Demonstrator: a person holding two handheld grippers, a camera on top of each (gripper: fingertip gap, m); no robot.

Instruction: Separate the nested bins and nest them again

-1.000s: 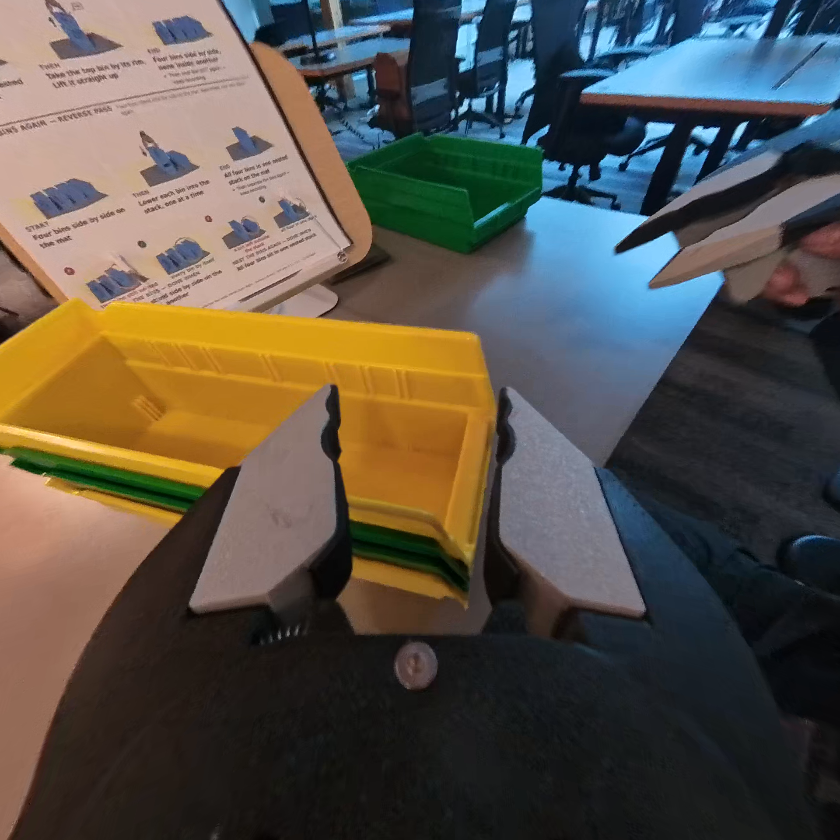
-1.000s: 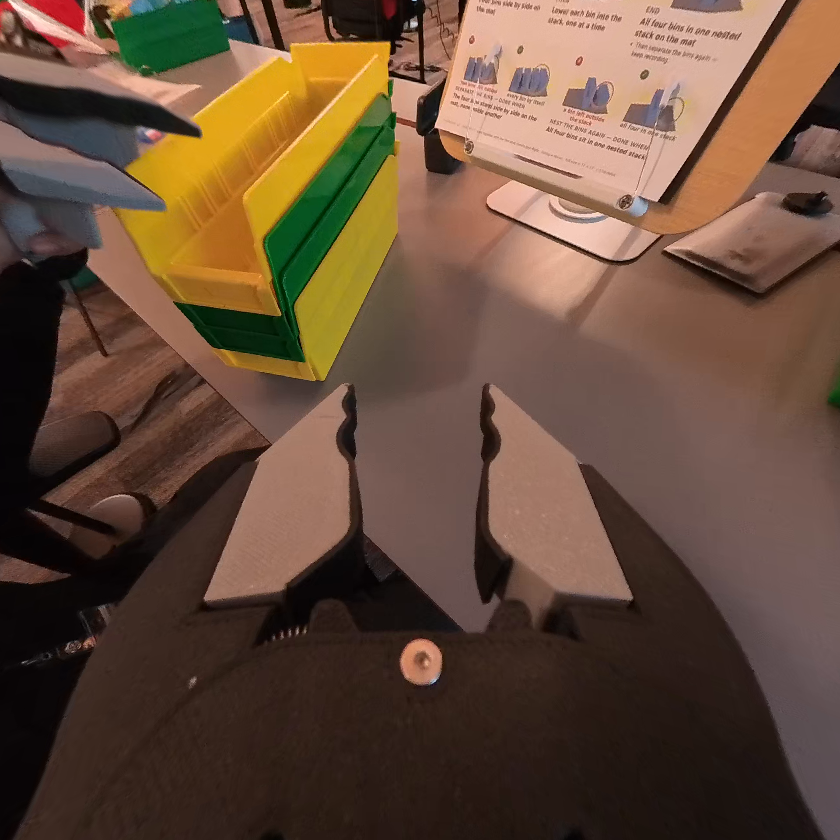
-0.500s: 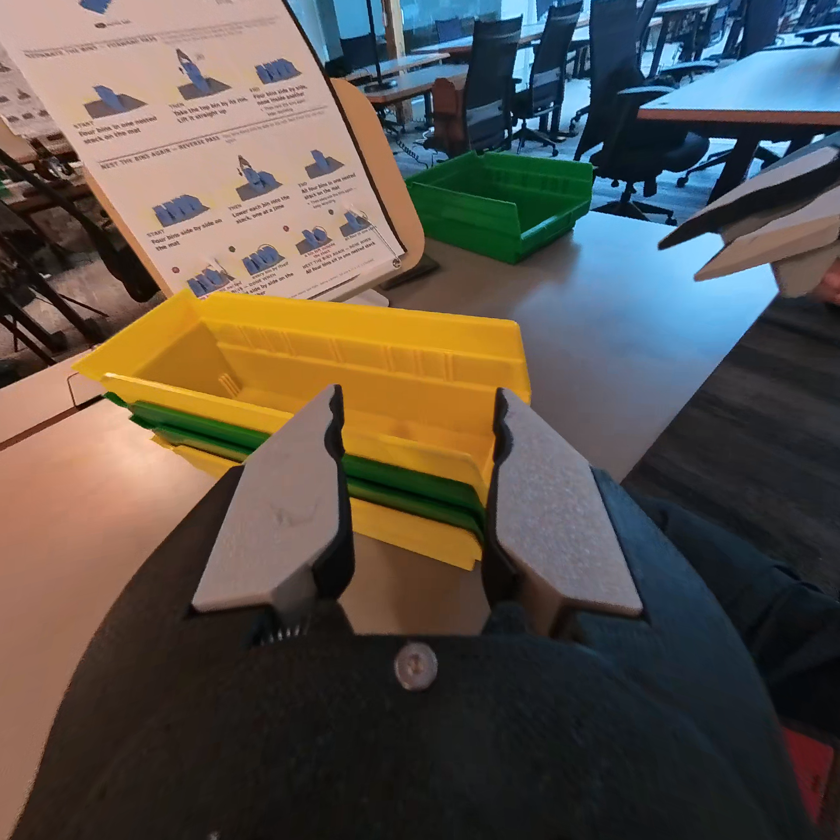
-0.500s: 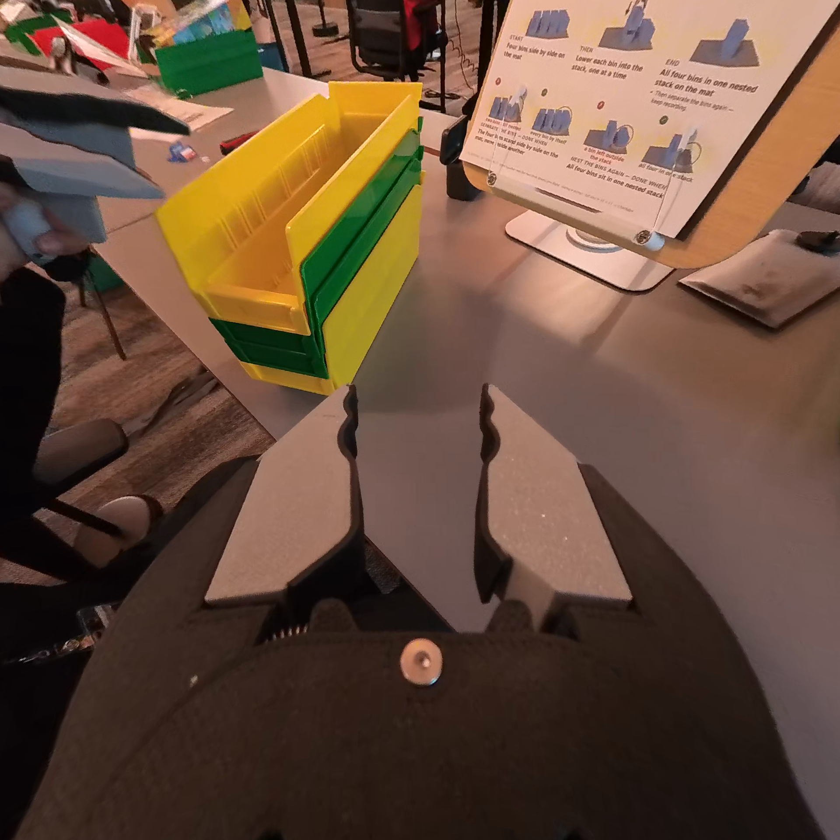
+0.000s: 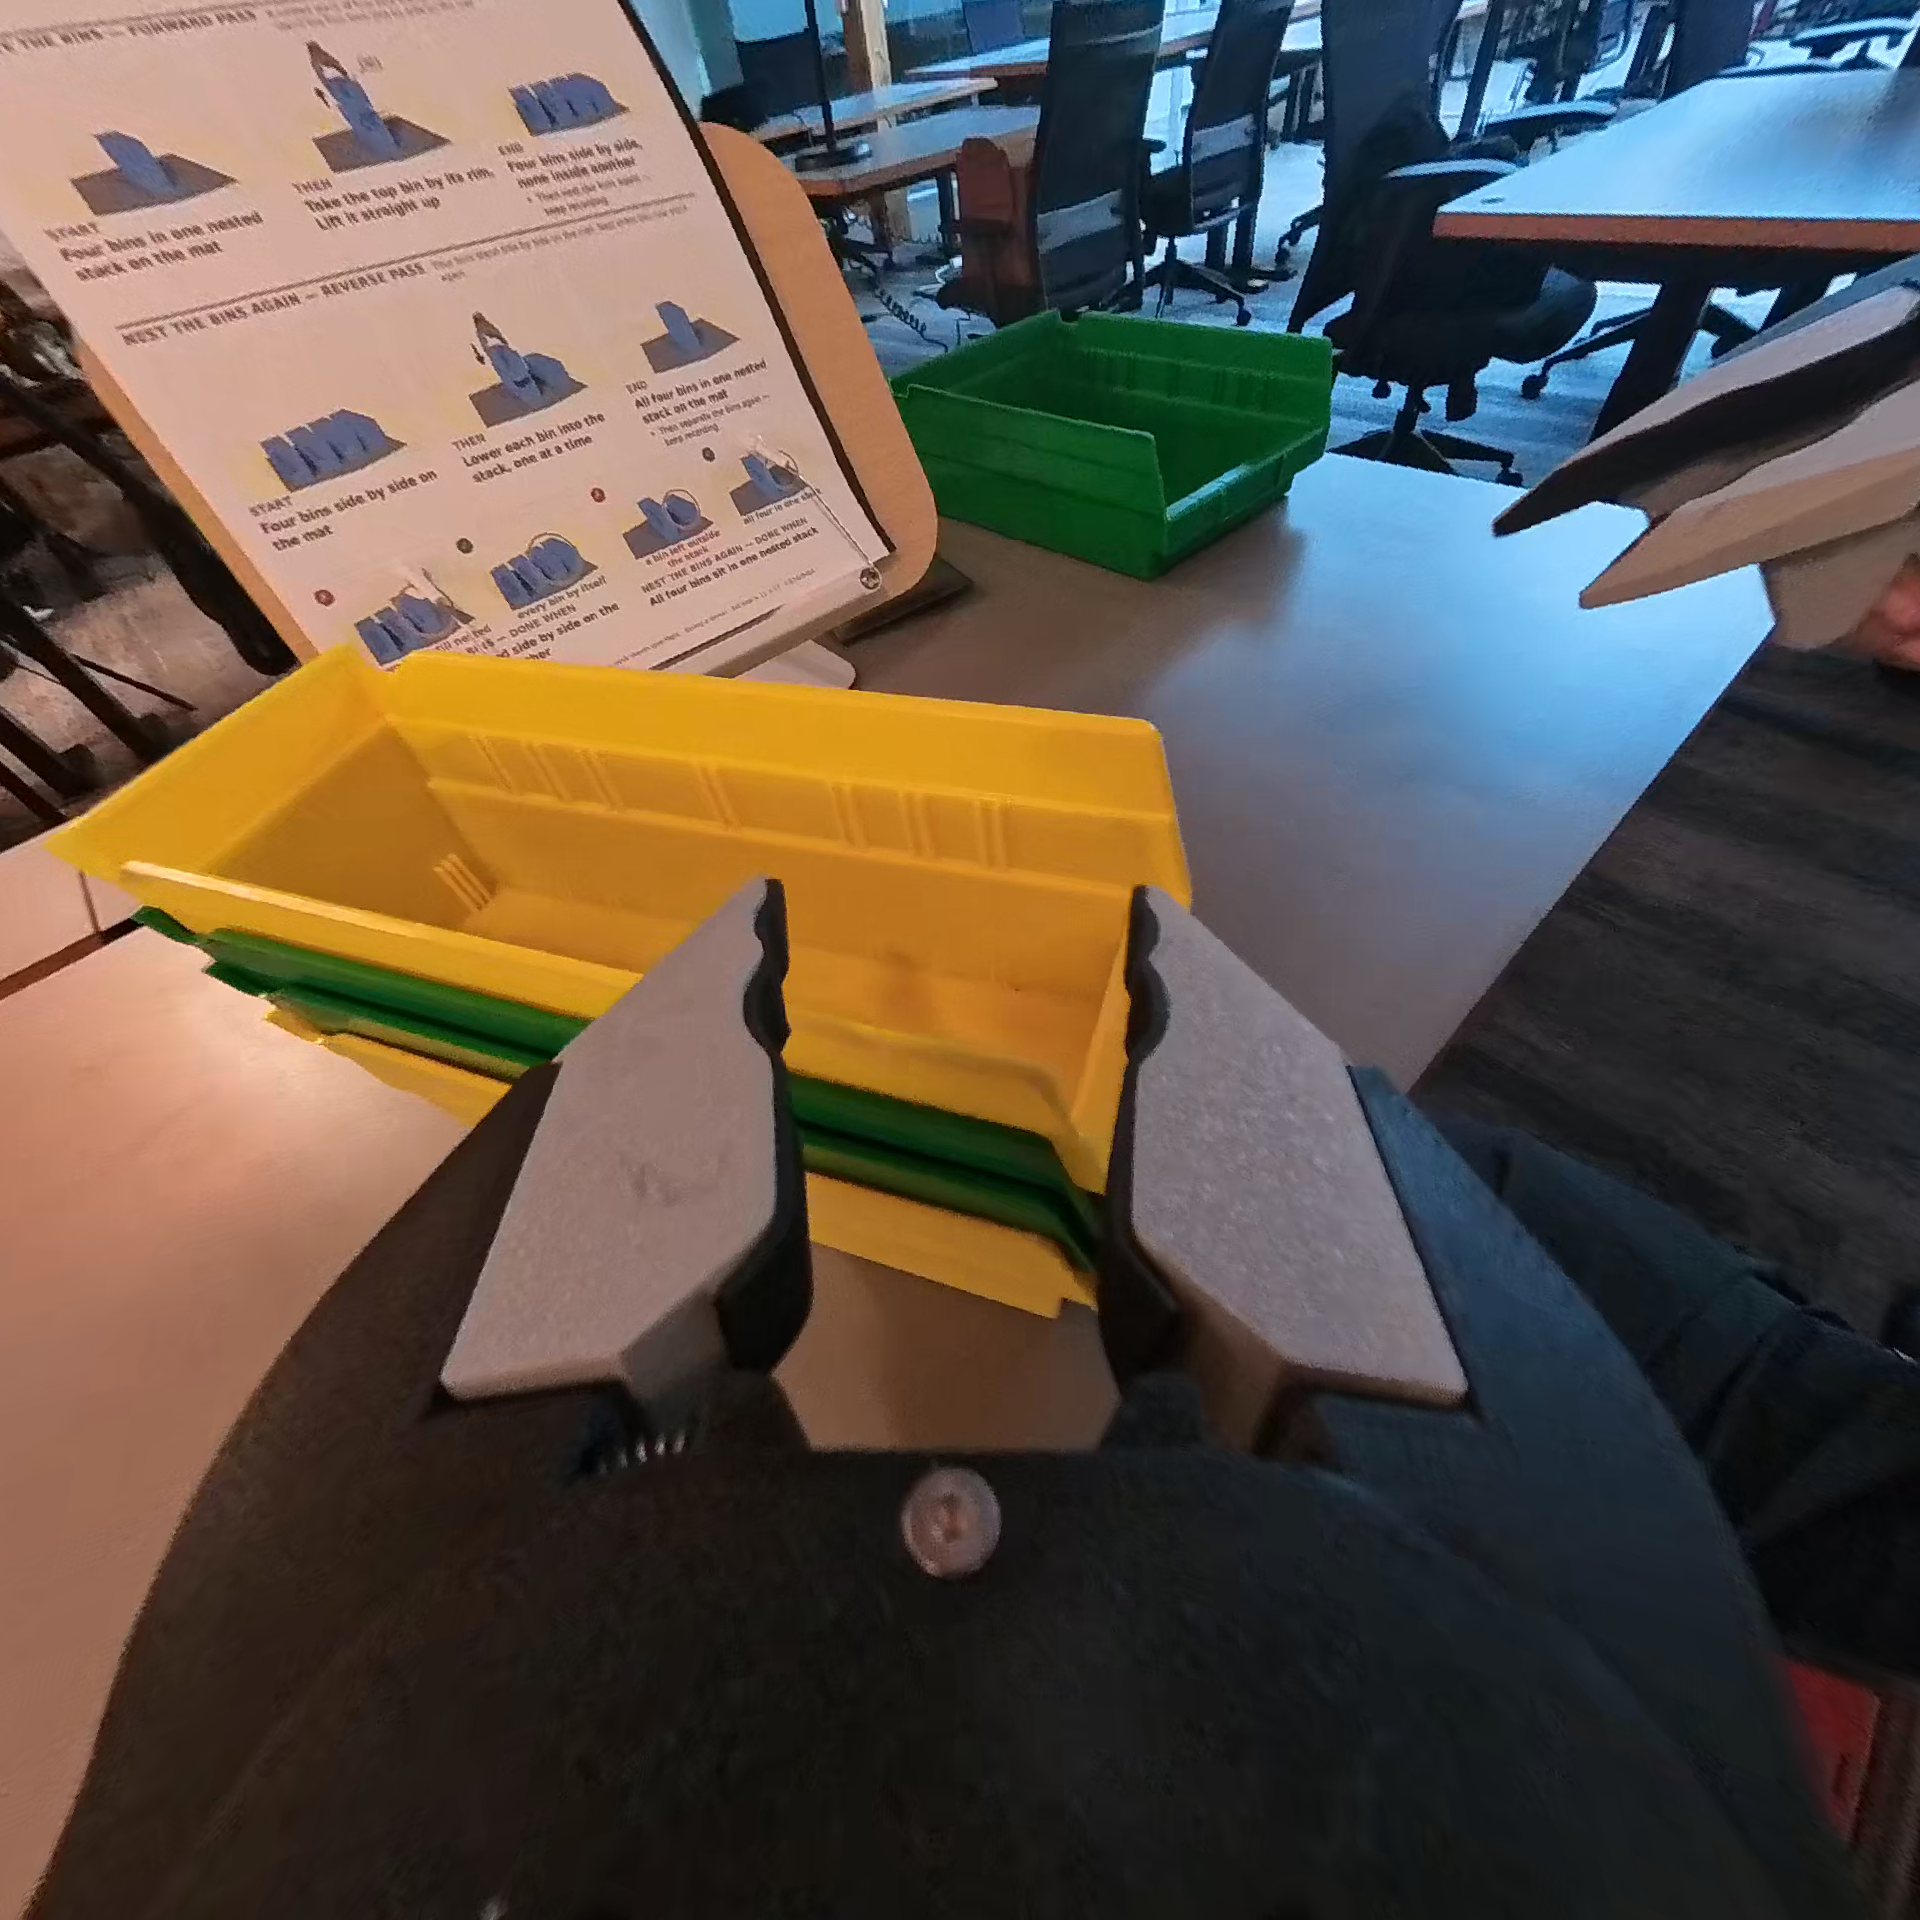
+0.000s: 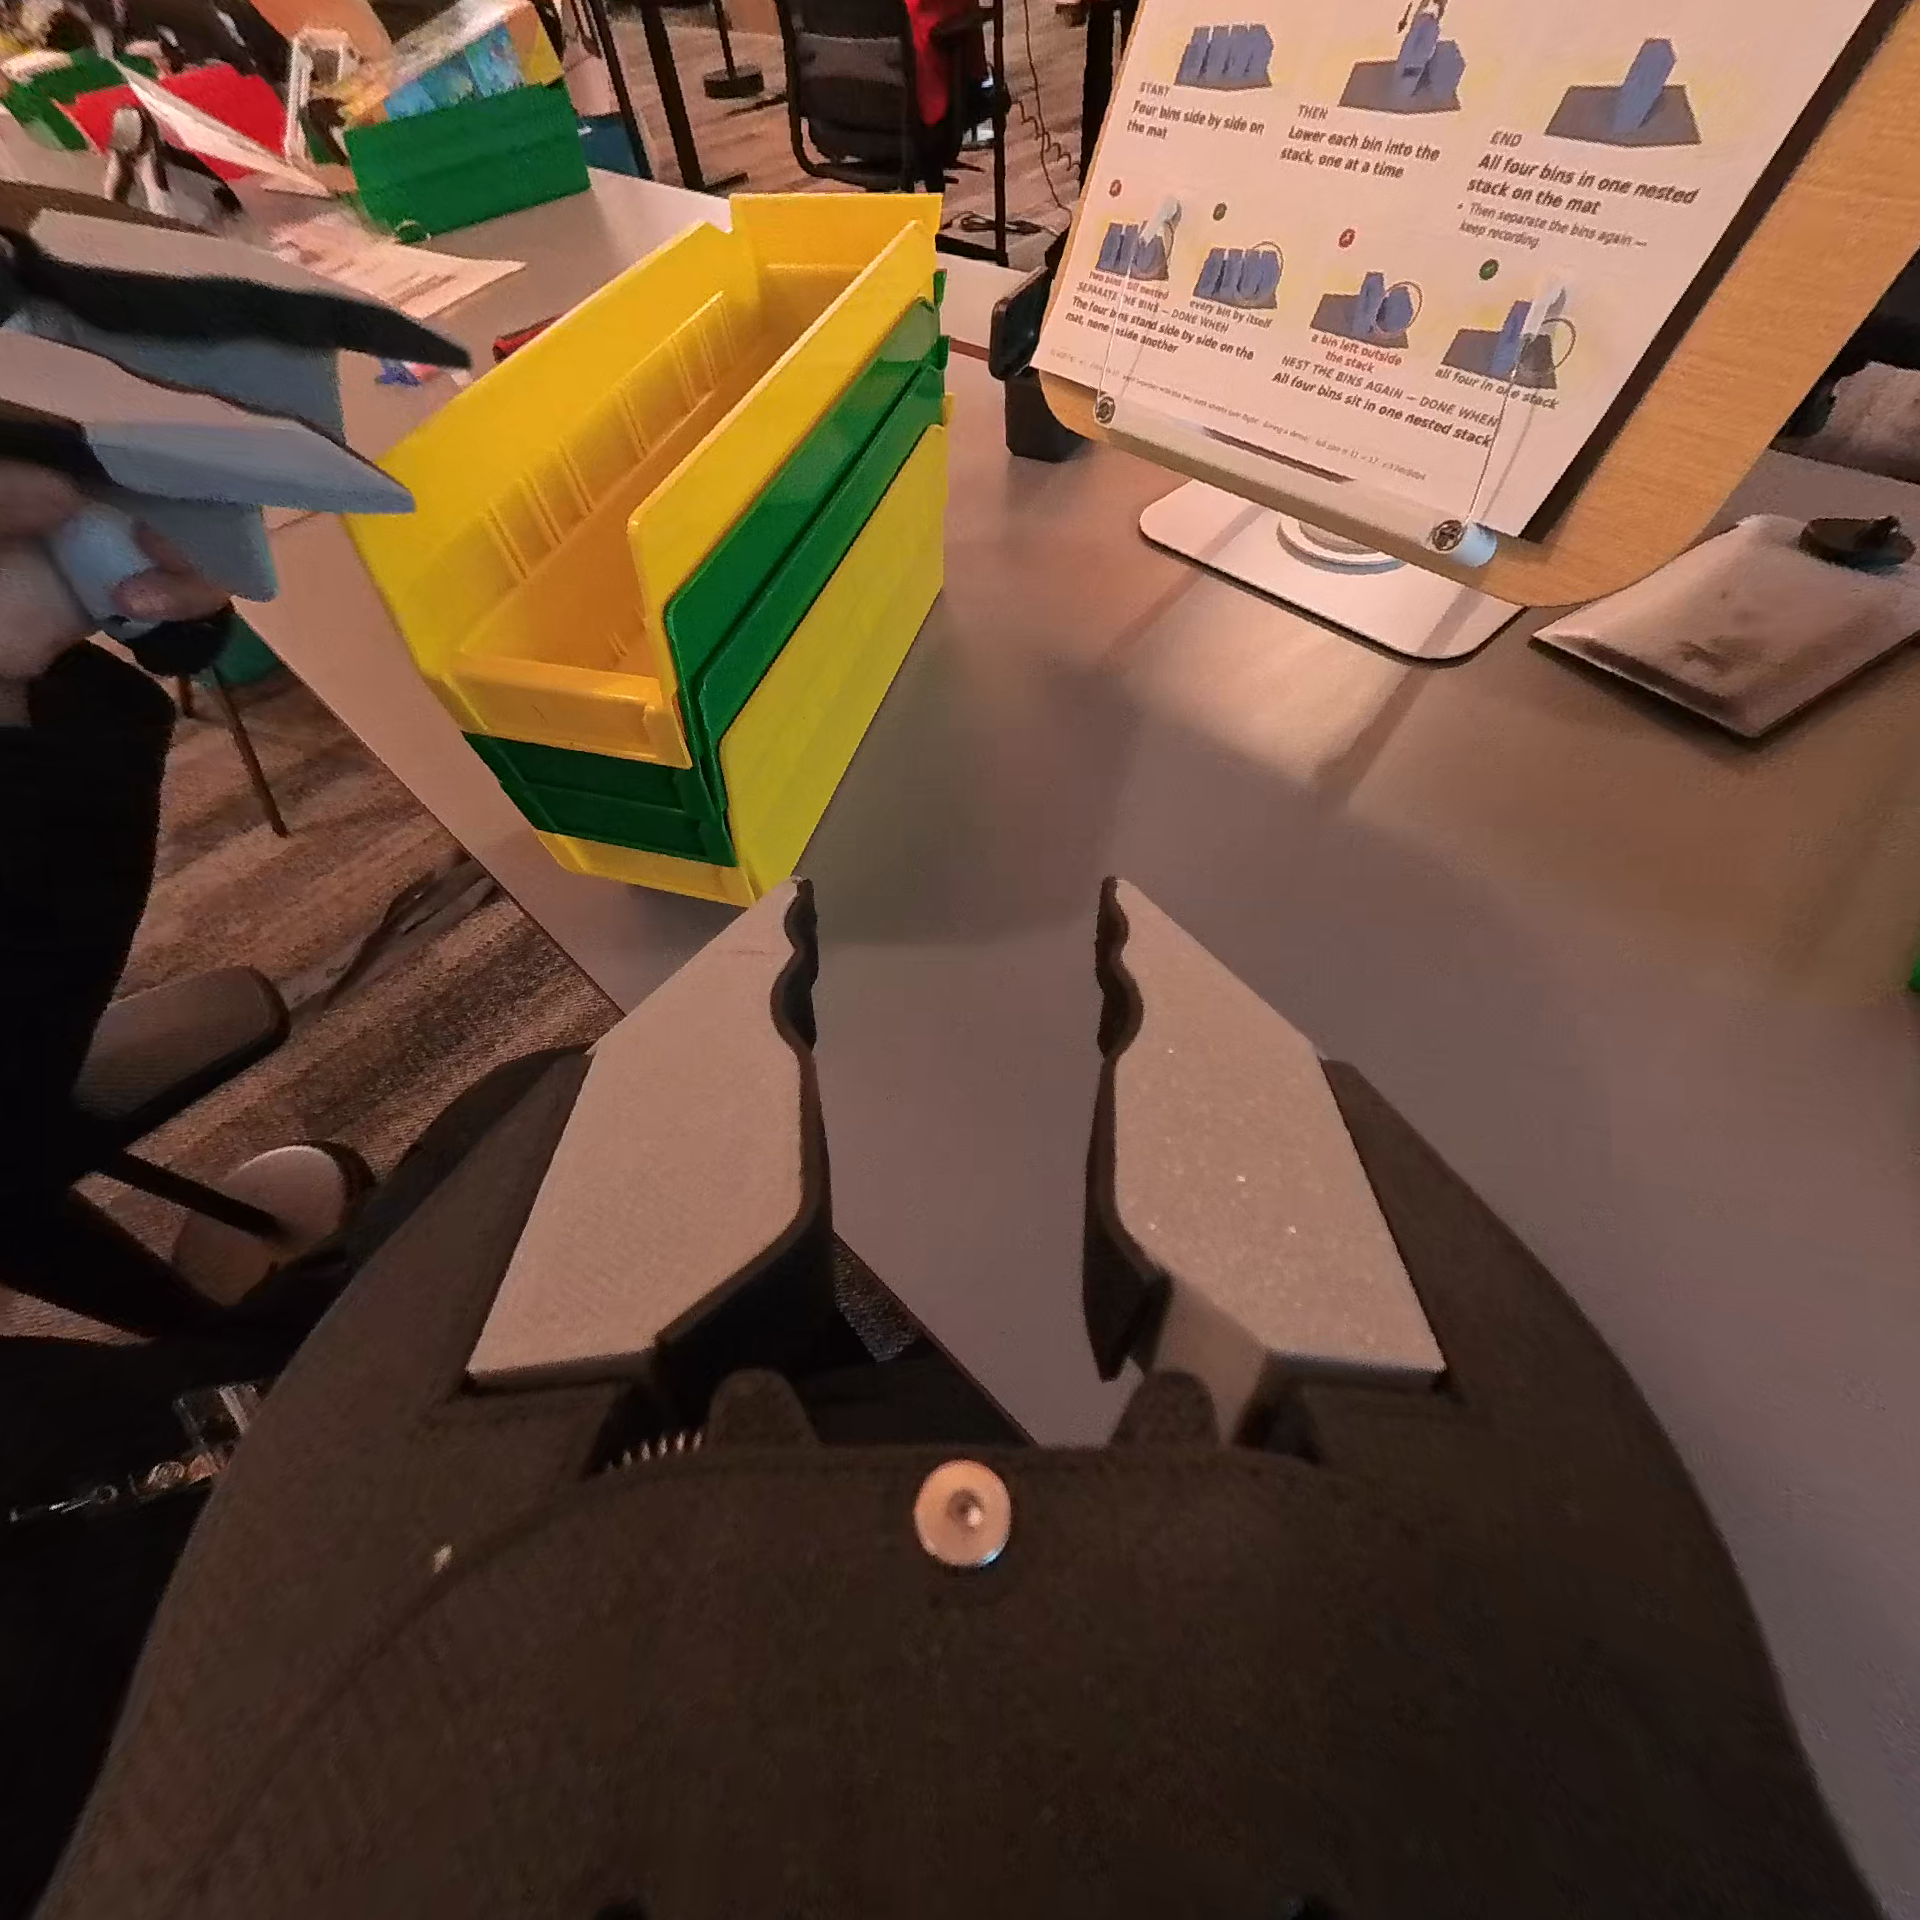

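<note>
Stack [image 5: 644,914] of four nested bins, yellow uppermost, unlabelled; printed instruction sheet [image 5: 436,343] behind. Left gripper [image 5: 951,940] now nearer, fingers apart, empty; right gripper [image 6: 954,935] likewise.

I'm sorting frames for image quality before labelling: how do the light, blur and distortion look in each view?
Left wrist view: cool daylight behind, warm cast on the table; wide-angle bending of the yellow top bin; the instruction board slightly soft. Right wrist view: dim, orange-tinted; soft shadow on the table beside the nested stack; the left gripper at the edge smeared, background clutter blurred.
</note>
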